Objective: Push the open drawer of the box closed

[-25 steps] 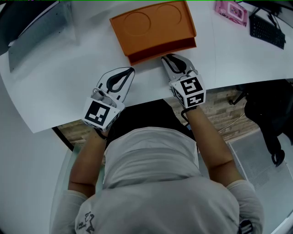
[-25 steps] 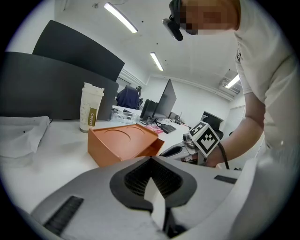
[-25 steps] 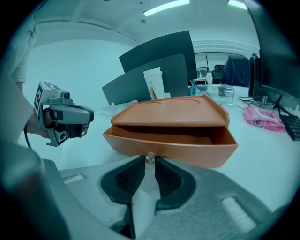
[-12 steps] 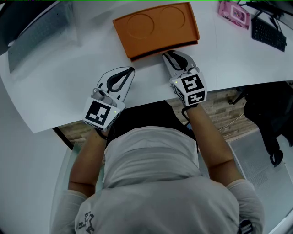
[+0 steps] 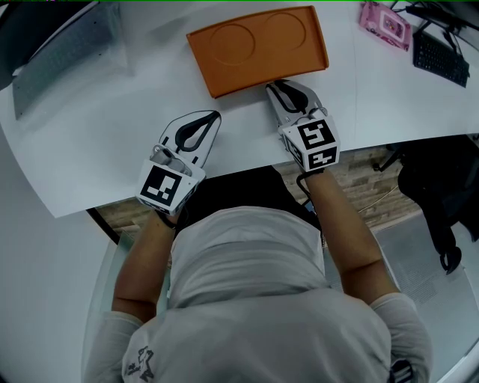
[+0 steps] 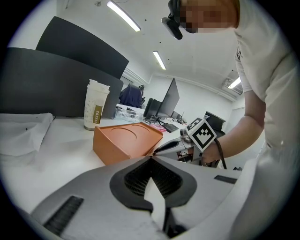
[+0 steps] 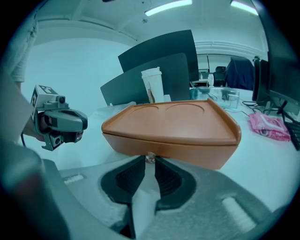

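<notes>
Box (image 5: 258, 46) is the orange one with two round recesses in the lid. It sits on the white table (image 5: 97, 142) towards the far edge, in front of me. The drawer (image 7: 187, 152) is in its near face. From the right gripper view the front looks flush with the body, only a thin seam under the lid.

Right gripper (image 5: 275, 87) is up against that near face, pointing down at a slant. Its fingers (image 7: 129, 176) stand a small way apart with the drawer's little metal knob (image 7: 150, 158) pinched between the tips. I read that as gripping the knob.

Left gripper (image 5: 214, 116) is parked on the table short of the box's near left corner, not touching the box. Its fingers (image 6: 136, 180) are closed tip to tip with nothing between them.

Elsewhere on the table:
- A paper cup (image 7: 153, 84) stands upright behind the box, in front of dark panels.
- A pink packet (image 5: 383, 21) lies well off to the right of the box.
- A black keyboard (image 5: 438, 48) is further right again.
</notes>
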The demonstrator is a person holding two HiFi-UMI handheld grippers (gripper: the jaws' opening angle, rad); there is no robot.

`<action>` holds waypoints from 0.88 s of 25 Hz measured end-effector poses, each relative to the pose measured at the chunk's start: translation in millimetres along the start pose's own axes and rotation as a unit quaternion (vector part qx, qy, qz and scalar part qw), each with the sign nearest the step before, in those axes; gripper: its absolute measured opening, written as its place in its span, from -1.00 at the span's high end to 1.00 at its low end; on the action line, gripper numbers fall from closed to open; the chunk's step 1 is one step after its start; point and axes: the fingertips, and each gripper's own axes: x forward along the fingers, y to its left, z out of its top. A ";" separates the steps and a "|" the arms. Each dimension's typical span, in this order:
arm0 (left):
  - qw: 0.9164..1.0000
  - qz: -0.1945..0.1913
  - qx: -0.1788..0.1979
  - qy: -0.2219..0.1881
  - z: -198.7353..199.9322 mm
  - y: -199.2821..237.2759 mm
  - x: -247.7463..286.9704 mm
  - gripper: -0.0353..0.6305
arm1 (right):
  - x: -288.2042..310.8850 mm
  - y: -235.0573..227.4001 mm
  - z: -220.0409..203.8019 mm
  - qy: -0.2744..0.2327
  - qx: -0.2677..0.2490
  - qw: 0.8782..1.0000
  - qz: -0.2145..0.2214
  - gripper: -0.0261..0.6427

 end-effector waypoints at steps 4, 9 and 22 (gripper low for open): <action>1.000 0.003 -0.007 0.008 -2.3 0.2 -1.1 0.90 | 2.1 0.5 2.2 -0.003 0.000 1.000 0.000 0.72; 1.000 -0.003 -0.006 -0.011 -2.9 -0.9 -0.5 0.90 | 3.9 0.5 3.4 -0.004 -0.001 1.000 0.003 0.72; 1.000 0.014 -0.012 -0.003 -5.6 -3.6 -0.1 0.90 | 2.6 1.6 2.9 -0.007 -0.007 1.000 0.013 0.53</action>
